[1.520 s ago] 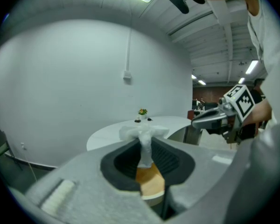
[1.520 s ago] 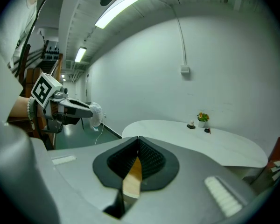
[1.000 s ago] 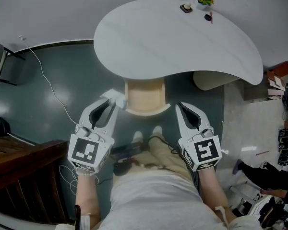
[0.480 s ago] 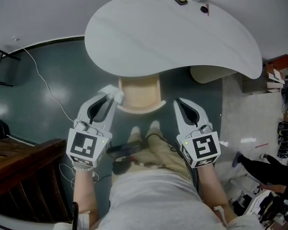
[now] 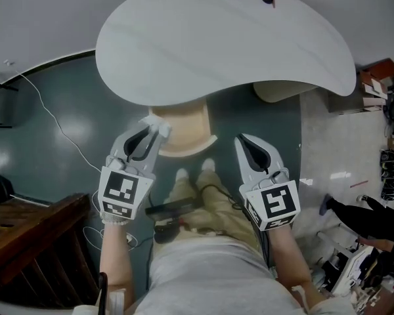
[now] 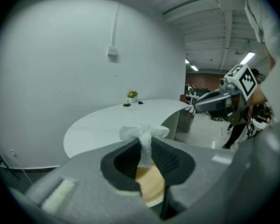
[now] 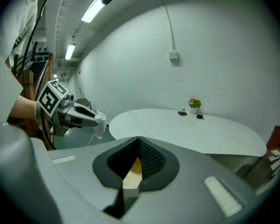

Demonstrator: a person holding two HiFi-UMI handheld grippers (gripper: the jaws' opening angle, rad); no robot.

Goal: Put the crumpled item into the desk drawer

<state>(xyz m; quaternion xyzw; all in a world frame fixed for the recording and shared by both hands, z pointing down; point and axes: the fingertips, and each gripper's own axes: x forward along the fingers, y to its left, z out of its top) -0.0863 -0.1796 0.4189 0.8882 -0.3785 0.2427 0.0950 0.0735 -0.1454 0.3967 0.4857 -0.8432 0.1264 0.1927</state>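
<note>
Big white curved counter point(image 5: 236, 51) fills the top of the head view. It is bare apart from a small potted plant point(image 6: 132, 95) and a couple of small dark bits at its far edge.

Under the counter's near edge sits a tan wooden drawer point(image 5: 196, 144) with a rounded front. It looks pulled out and open, with a bare pale inside, so the opening step reads as done.

The left hand-held gripper point(image 5: 152, 133) is clamped on the crumpled white wad point(image 5: 160, 127), which looks like thin plastic or tissue. The left gripper view shows the wad pinched between the pads, with a tuft sticking out past the tips.

In the head view the wad sits at the drawer's near-left corner, just about over the rim. Height above the drawer can't be told, but the wad is not inside and not let go.

The right hand-held gripper point(image 5: 248, 148) has its jaws together on nothing. It hangs to the right of the drawer, apart from it.

Progress: the item is picked up, carried over and nearly in place. Left to do:
- carry the wad over the drawer's inside
- let it go
- probably push the drawer shut, though the task doesn't say so
</note>
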